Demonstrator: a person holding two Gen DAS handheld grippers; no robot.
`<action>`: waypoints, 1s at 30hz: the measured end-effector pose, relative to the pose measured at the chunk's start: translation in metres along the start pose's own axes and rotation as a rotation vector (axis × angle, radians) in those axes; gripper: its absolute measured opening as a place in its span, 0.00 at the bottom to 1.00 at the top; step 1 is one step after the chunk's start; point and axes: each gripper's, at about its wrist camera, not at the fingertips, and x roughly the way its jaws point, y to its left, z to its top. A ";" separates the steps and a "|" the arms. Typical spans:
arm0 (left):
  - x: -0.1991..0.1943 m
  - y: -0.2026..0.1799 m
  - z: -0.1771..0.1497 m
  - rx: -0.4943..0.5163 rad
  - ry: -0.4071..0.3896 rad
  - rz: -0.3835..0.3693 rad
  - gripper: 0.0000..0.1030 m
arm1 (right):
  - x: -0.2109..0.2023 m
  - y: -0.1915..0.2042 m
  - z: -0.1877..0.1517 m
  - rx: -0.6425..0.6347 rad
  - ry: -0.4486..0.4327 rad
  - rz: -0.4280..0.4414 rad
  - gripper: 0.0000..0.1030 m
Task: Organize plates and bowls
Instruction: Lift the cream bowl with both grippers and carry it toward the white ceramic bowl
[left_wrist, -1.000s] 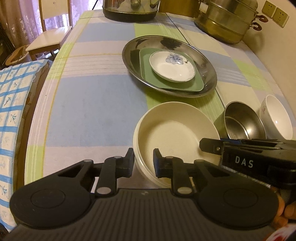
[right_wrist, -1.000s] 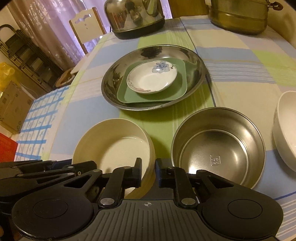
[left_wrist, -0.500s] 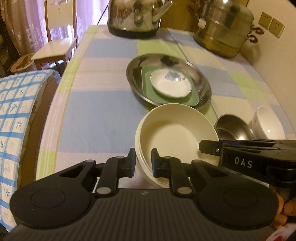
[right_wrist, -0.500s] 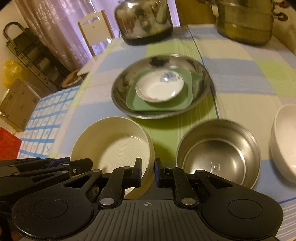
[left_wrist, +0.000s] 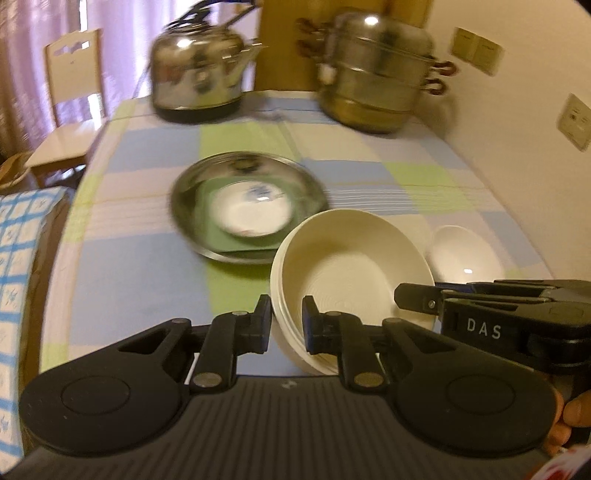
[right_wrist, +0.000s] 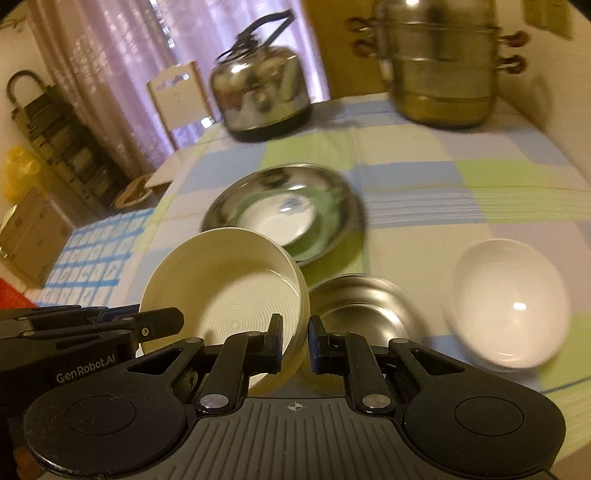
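Cream bowl (left_wrist: 351, 266) empty, rim pinched by both grippers (left_wrist: 286, 319) (right_wrist: 295, 339); floral saucer (left_wrist: 255, 212) on green plate (left_wrist: 236, 240) in steel dish (left_wrist: 306, 184).

- Dim, warm yellowish light indoors; daylight glows through the curtains (right_wrist: 110, 74).
- Motion blur smears the kettle (left_wrist: 199, 74) and far table (left_wrist: 424, 184).
- Fisheye bends the edges.

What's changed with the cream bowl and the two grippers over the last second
Both grippers, left and right, stay clamped on opposite rims of the cream bowl and have raised it off the tablecloth, tilted; the view now takes in the kettle and steamer pot. The steel tray with its green plate and flowered dish, the steel bowl and the white bowl have not moved.
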 end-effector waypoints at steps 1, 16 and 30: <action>0.001 -0.008 0.002 0.015 -0.003 -0.011 0.15 | -0.005 -0.005 0.000 0.007 -0.008 -0.011 0.14; 0.036 -0.106 0.032 0.142 -0.013 -0.141 0.15 | -0.056 -0.096 0.015 0.110 -0.084 -0.163 0.14; 0.077 -0.146 0.050 0.147 0.032 -0.160 0.15 | -0.051 -0.153 0.030 0.153 -0.058 -0.205 0.14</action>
